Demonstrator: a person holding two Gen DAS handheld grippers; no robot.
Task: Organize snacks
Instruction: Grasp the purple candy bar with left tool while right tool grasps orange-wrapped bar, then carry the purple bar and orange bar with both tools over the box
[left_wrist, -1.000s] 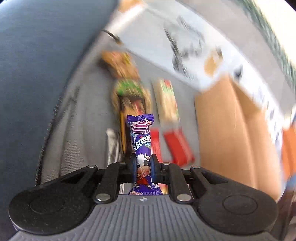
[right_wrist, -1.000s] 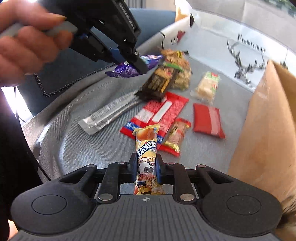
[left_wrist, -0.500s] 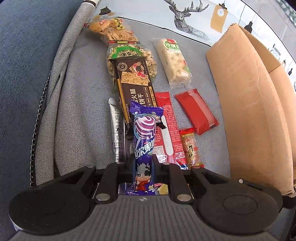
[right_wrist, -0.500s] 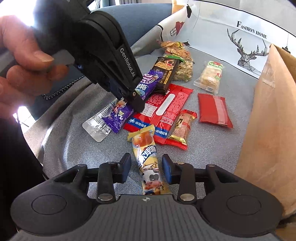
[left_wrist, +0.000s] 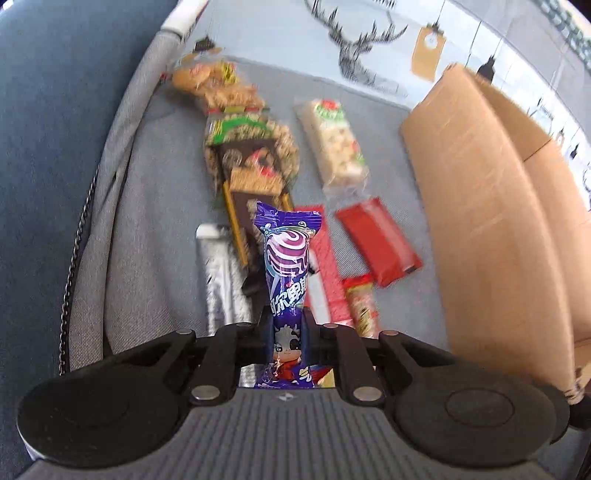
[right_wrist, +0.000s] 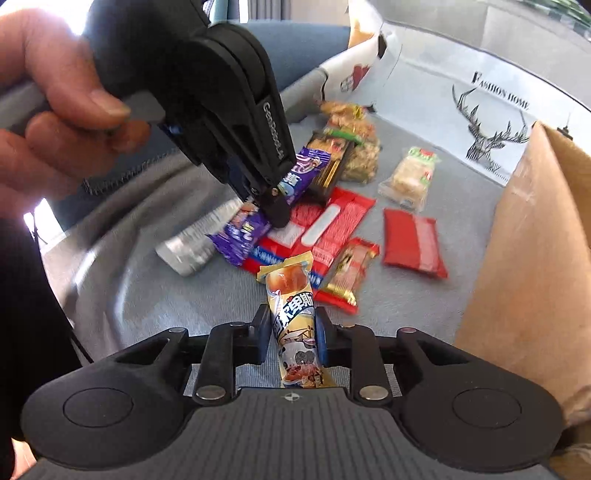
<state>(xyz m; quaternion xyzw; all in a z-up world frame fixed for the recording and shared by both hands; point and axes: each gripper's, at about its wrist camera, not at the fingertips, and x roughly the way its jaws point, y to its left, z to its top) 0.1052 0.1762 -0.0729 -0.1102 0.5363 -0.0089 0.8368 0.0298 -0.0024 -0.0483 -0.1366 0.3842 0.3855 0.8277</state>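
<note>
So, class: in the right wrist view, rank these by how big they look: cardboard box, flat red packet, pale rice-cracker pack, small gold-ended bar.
1. Cardboard box, by far the largest.
2. Flat red packet.
3. Pale rice-cracker pack and small gold-ended bar look alike; the pack lies farther off, so no ranking.

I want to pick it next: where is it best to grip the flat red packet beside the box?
Probably across its short width at mid-length, coming from above: the red packet lies flat, apart from the other snacks, long edges free; the box stands clear.
</note>
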